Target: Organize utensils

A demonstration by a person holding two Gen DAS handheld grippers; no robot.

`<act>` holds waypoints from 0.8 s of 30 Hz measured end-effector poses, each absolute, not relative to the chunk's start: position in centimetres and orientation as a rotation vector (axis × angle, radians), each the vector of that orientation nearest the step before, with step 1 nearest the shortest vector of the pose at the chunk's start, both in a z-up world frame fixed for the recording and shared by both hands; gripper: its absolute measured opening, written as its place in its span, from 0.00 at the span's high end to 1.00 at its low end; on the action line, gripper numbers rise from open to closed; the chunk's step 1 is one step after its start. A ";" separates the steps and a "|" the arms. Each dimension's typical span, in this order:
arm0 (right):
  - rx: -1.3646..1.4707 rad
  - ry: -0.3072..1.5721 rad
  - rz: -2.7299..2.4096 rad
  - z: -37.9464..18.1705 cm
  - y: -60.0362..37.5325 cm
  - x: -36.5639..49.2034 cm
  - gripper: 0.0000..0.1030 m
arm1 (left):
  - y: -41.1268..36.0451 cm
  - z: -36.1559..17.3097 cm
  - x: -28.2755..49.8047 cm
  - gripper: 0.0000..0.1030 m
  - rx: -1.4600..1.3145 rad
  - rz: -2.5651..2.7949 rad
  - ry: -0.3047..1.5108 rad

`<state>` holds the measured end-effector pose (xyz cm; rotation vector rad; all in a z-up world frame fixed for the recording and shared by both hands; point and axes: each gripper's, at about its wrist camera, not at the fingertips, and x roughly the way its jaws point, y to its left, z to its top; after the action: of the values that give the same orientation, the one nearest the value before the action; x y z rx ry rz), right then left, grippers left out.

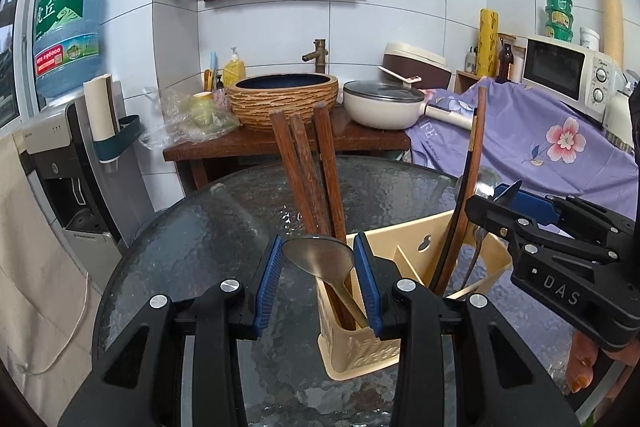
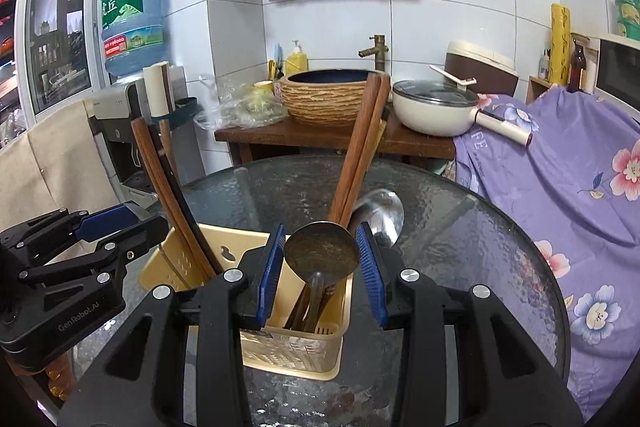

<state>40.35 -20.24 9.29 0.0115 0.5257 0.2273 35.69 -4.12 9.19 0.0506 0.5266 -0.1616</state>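
A beige utensil holder (image 1: 362,351) stands on the round glass table (image 1: 208,227). Its left compartment holds wooden chopsticks (image 1: 316,167) and a metal spoon (image 1: 320,257). My left gripper (image 1: 319,263) has its blue pads on either side of that spoon's bowl, touching or nearly so. In the right wrist view the holder (image 2: 296,347) has chopsticks (image 2: 360,147) and two spoons (image 2: 322,253) in its right compartment. My right gripper (image 2: 322,261) brackets the nearer spoon bowl the same way. More chopsticks (image 2: 160,179) stand in the left compartment.
A wooden stand (image 1: 280,143) with a woven basin (image 1: 284,99) and a white pot (image 1: 380,105) is behind the table. A purple flowered cloth (image 1: 540,143) covers a surface at right with a microwave (image 1: 568,71). A water dispenser (image 1: 64,131) stands at left.
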 end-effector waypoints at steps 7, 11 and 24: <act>0.010 0.537 0.235 8.4 -20.0 40.4 0.63 | -4.9 8.4 35.6 0.65 0.087 -0.180 0.526; 0.017 0.530 0.232 8.4 -20.1 40.4 0.61 | -4.7 8.3 35.7 0.65 0.079 -0.181 0.525; 0.064 0.443 0.264 11.1 -21.4 35.7 0.28 | -2.7 10.2 31.0 0.26 0.050 -0.165 0.418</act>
<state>35.72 -21.35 11.06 0.0641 0.4431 0.2638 30.99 -2.72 10.20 0.0497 0.4176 -0.1654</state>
